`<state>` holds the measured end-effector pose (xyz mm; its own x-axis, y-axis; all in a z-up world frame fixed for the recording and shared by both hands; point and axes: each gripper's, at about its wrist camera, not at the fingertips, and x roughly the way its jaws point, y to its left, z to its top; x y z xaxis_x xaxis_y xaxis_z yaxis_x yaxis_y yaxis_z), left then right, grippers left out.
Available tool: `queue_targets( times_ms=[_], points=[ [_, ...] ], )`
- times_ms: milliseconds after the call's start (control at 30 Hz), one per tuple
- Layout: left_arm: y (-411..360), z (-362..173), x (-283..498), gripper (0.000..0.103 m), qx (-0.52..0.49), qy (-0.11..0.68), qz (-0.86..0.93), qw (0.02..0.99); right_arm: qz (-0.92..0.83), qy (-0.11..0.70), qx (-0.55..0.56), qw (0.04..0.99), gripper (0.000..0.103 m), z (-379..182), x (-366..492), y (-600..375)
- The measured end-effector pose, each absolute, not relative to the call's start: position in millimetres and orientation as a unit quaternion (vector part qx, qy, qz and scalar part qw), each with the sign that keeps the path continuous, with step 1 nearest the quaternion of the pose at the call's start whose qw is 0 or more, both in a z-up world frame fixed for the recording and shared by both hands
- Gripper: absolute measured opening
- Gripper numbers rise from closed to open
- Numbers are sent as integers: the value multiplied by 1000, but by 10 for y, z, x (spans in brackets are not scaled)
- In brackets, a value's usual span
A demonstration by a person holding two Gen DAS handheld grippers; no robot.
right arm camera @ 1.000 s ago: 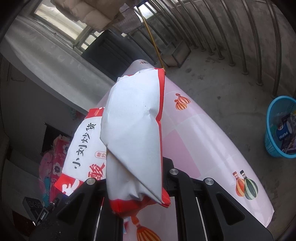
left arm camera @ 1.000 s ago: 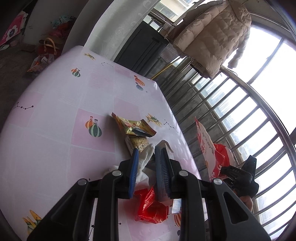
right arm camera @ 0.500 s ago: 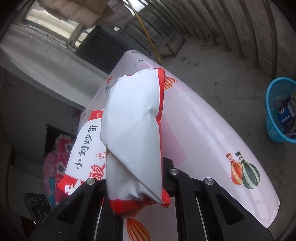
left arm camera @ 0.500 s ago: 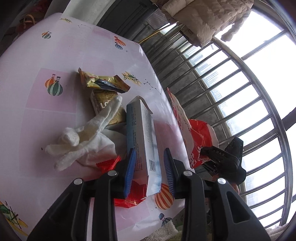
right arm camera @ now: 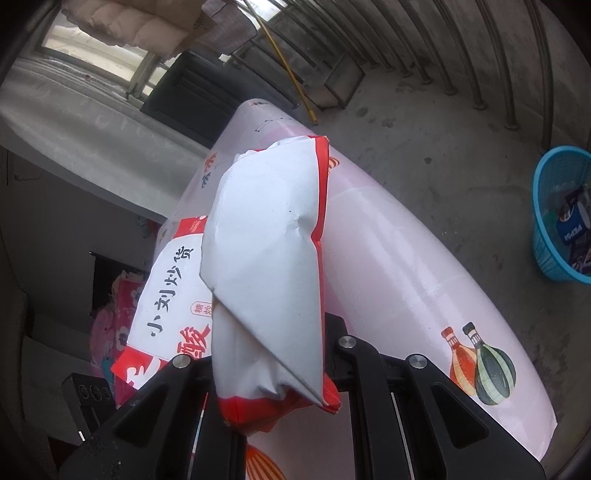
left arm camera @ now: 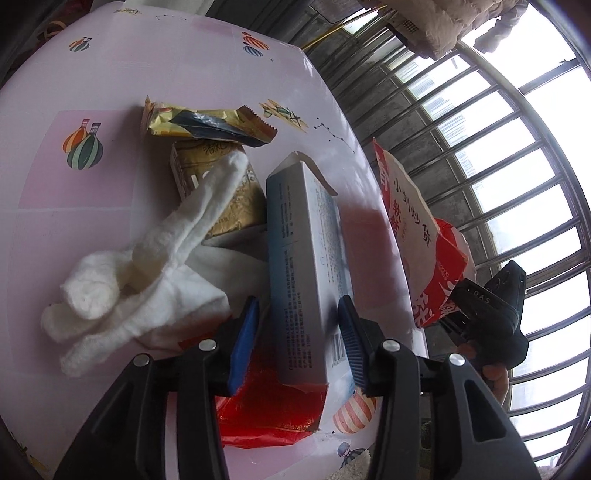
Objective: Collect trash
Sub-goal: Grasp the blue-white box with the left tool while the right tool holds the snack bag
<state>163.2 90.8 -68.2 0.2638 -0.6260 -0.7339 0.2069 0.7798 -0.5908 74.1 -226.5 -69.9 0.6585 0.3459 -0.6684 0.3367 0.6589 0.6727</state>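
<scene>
In the left wrist view my left gripper (left arm camera: 297, 341) is open, its blue pads on either side of a long grey-blue carton (left arm camera: 304, 258) lying on the pink table (left arm camera: 92, 184), with small gaps at both sides. Around it lie crumpled white tissue (left arm camera: 147, 280), a gold wrapper (left arm camera: 207, 123), a gold packet (left arm camera: 229, 199) and a red wrapper (left arm camera: 273, 410). My right gripper (right arm camera: 273, 369) is shut on a white and red snack bag (right arm camera: 269, 266), held above the table edge; that bag also shows in the left wrist view (left arm camera: 417, 236).
A blue basket (right arm camera: 561, 214) with trash in it stands on the concrete floor to the right of the table. Metal window bars (left arm camera: 480, 147) run behind the table. A beige padded coat (right arm camera: 140, 22) hangs near the window.
My left gripper has moved forward from the tissue and opened around the carton, which now lies deeper between the pads. The right gripper keeps hold of the snack bag, shifting slightly.
</scene>
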Motion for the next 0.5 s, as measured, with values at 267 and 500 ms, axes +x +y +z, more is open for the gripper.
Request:
queue_targets(
  times_ms=[267, 500],
  points=[
    [853, -739, 1689, 43, -210, 556, -272, 757, 1, 415, 417, 809, 9, -694, 732, -2254],
    [875, -715, 1667, 26, -220, 545, -280, 759, -1, 412, 418, 810, 9, -682, 731, -2250]
  ],
)
